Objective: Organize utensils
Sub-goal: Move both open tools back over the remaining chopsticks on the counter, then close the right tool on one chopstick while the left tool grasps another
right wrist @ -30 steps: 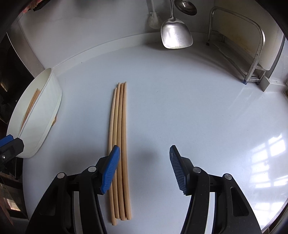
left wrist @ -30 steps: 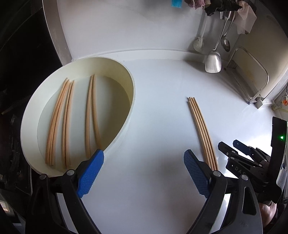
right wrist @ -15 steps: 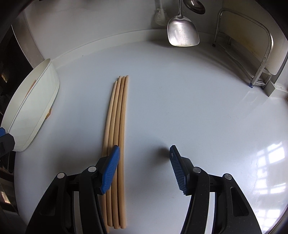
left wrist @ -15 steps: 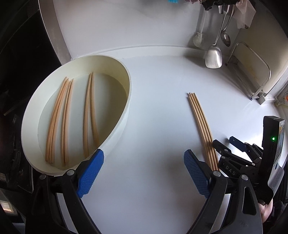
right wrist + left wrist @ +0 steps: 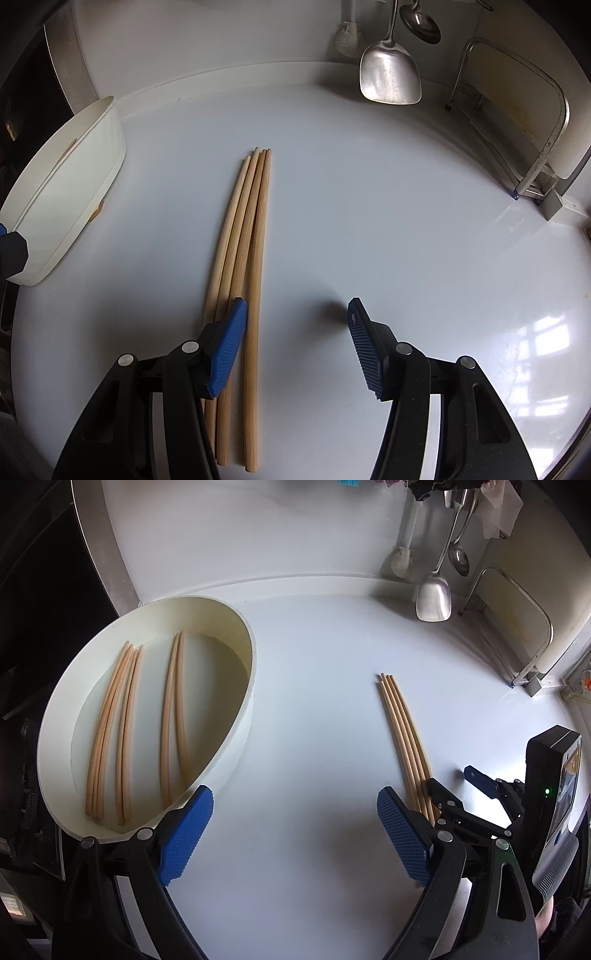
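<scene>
Chopsticks on counter: four chopsticks point(image 5: 255, 258) lie side by side on the white counter point(image 5: 369, 221), at centre left of the right wrist view; in the left wrist view they run from centre right down to the lower right.
Chopsticks in tub: about six, in three pairs, lie lengthwise inside the oval white tub point(image 5: 236, 738) at the left of the left wrist view.
Look: long, thin, pale wood, slightly tapered, tips toward the top of the frame.
Hanging at top right: one steel spatula point(image 5: 389, 74), one ladle point(image 5: 421, 22), one brush point(image 5: 349, 37); a metal rack point(image 5: 546, 140) stands at right.
Left gripper point(image 5: 295, 834): wide, empty, over bare counter between tub and loose chopsticks.
Right gripper point(image 5: 295, 347): about half spread, empty; its left pad overlaps the chopsticks.
Change: the right gripper has rolled slightly, so the chopsticks now lean rightward in its view and sit closer.
</scene>
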Action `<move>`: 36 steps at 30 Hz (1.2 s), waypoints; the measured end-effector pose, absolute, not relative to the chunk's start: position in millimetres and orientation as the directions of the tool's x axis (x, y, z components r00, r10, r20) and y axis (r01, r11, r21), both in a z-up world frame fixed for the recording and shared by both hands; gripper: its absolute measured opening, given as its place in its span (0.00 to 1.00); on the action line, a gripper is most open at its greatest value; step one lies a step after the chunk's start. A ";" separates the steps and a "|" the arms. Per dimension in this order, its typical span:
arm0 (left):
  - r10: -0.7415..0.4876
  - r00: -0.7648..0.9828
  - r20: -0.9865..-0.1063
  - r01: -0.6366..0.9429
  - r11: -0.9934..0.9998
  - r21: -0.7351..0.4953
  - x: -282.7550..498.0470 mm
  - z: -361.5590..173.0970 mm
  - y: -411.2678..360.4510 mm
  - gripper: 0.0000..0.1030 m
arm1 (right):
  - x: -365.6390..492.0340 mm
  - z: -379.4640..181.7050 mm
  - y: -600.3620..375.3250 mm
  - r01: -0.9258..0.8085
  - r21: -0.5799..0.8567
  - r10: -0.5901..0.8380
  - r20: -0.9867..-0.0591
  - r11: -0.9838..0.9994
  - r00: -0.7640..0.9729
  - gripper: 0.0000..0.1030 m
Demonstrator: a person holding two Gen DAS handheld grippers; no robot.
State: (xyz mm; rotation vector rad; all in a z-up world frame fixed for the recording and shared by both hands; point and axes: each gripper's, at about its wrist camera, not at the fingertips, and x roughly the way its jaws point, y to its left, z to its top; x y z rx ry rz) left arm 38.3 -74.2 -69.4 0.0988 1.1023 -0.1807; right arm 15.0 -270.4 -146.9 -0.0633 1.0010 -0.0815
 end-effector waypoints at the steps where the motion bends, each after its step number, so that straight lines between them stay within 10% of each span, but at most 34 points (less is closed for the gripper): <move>1: -0.098 0.438 -0.894 0.195 0.981 -0.012 38.1 -69.6 -76.5 0.86 | 14.2 -146.7 -270.6 0.037 -0.091 -0.096 -0.837 0.995 0.539 0.52; 15: -0.170 0.418 -0.893 0.227 0.971 -0.079 31.2 -93.7 -124.2 0.86 | 4.5 -144.4 -286.7 -0.036 -0.077 -0.043 -0.824 0.996 0.565 0.09; 36: -0.085 0.421 -0.903 0.155 0.988 -0.021 44.3 -152.1 -151.2 0.86 | -3.3 -141.2 -339.8 0.000 -0.019 -0.015 -0.796 1.000 0.606 0.07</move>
